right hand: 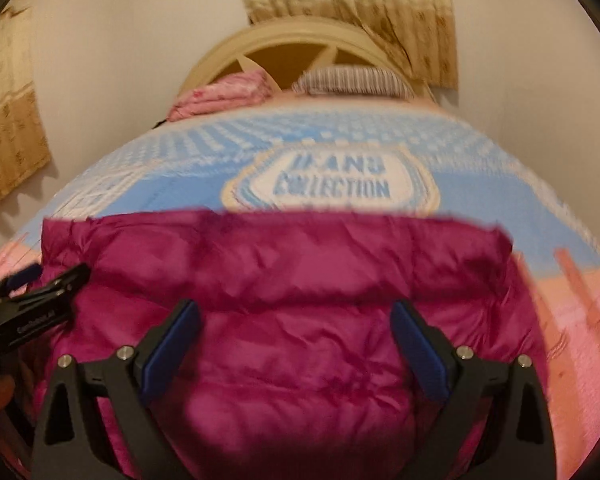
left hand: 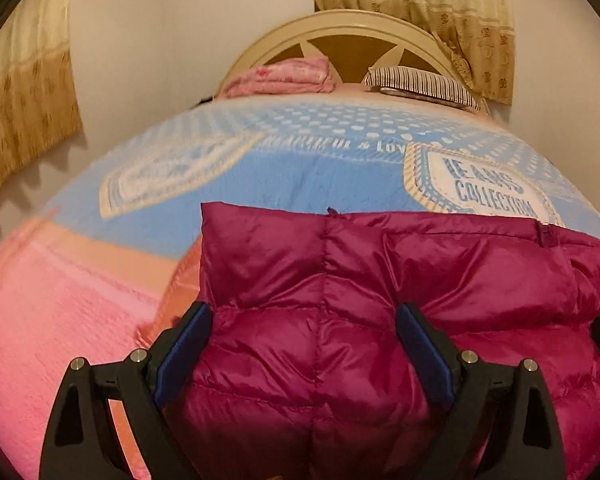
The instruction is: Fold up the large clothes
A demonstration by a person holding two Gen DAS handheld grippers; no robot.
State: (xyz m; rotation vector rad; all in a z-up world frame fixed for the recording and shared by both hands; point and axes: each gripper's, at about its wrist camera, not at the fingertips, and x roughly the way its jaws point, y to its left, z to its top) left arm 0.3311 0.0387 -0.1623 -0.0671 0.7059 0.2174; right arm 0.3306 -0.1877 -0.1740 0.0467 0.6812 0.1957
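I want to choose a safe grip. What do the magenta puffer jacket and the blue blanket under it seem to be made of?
The magenta puffer jacket looks like thin, glossy nylon or polyester: it shines, crinkles, and has stitched padded sections. The blue blanket looks like soft matte fleece or terry, with a fuzzy printed surface; the blur leaves the exact fabric open.
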